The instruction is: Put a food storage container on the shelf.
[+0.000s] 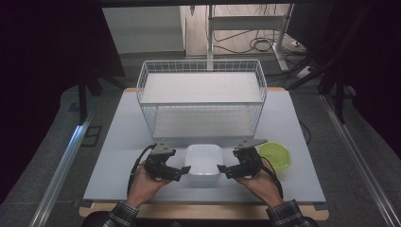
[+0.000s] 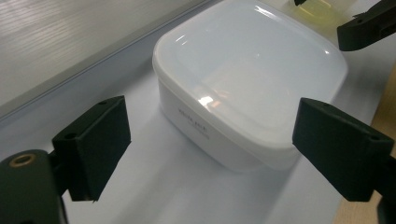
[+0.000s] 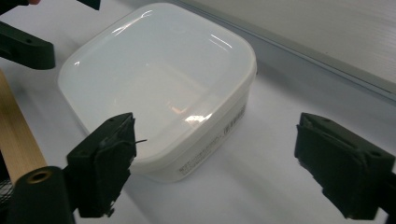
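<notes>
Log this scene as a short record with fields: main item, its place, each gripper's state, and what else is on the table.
main item: white container, square with rounded corners, lid on
place: near edge of the table, in front of the wire basket
left gripper: jaws open, at the container's left side, not gripping it
right gripper: jaws open, at the container's right side, not gripping it
other items: green lid, lying flat to the right of the container

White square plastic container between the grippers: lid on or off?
On. The white square plastic container carries a smooth translucent lid, seated flush around its rim.
</notes>
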Tool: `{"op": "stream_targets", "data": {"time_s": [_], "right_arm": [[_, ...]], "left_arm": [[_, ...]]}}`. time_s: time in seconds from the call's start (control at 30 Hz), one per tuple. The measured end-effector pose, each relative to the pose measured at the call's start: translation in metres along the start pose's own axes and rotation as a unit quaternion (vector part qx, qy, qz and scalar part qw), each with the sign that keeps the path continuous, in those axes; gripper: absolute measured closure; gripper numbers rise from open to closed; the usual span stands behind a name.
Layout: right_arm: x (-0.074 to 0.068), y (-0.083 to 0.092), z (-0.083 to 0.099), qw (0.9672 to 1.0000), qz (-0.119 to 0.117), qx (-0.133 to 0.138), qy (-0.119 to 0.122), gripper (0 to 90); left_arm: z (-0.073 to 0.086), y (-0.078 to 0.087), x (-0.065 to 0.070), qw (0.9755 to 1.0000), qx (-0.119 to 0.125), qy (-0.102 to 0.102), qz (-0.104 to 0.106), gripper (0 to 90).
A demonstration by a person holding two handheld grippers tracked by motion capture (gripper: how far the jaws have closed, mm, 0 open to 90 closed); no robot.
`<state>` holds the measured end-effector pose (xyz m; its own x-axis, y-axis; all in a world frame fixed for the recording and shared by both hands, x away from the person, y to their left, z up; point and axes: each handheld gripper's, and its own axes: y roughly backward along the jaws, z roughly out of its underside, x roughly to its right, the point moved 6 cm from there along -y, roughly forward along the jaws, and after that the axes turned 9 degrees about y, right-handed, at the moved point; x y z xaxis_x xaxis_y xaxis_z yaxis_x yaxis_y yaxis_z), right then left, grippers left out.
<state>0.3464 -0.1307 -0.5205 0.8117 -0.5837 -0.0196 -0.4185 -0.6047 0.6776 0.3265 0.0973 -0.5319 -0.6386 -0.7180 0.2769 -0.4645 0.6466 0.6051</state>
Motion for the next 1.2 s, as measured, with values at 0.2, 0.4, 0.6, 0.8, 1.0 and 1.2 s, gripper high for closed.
{"op": "stream_targets", "data": {"time_s": [0.2,0.4,0.6,0.8,1.0,1.2], "right_arm": [[0.002,-0.011,-0.006,0.9996,-0.02,-0.008,-0.017,18.9],[0.003,-0.019,-0.009,0.9986,-0.039,-0.013,-0.035,20.6],[0.0,-0.023,-0.01,0.9938,-0.081,-0.021,-0.073,30.1],[-0.007,-0.013,-0.009,0.9937,-0.066,-0.038,-0.082,43.2],[-0.009,0.0,-0.003,0.9866,-0.075,-0.042,-0.139,61.7],[-0.013,0.005,-0.002,0.9841,-0.074,-0.032,-0.158,67.8]], "left_arm": [[-0.003,-0.012,-0.005,0.9997,-0.003,0.014,0.018,15.6],[-0.004,-0.019,-0.008,0.9983,-0.007,0.035,0.046,14.5],[-0.002,-0.024,-0.005,0.9917,-0.034,0.064,0.106,20.4],[-0.001,-0.014,0.003,0.9929,-0.055,0.066,0.081,28.2],[0.003,-0.001,0.009,0.9906,-0.068,0.1,0.063,47.9],[0.004,0.006,0.011,0.9886,-0.067,0.125,0.052,62.0]]}}
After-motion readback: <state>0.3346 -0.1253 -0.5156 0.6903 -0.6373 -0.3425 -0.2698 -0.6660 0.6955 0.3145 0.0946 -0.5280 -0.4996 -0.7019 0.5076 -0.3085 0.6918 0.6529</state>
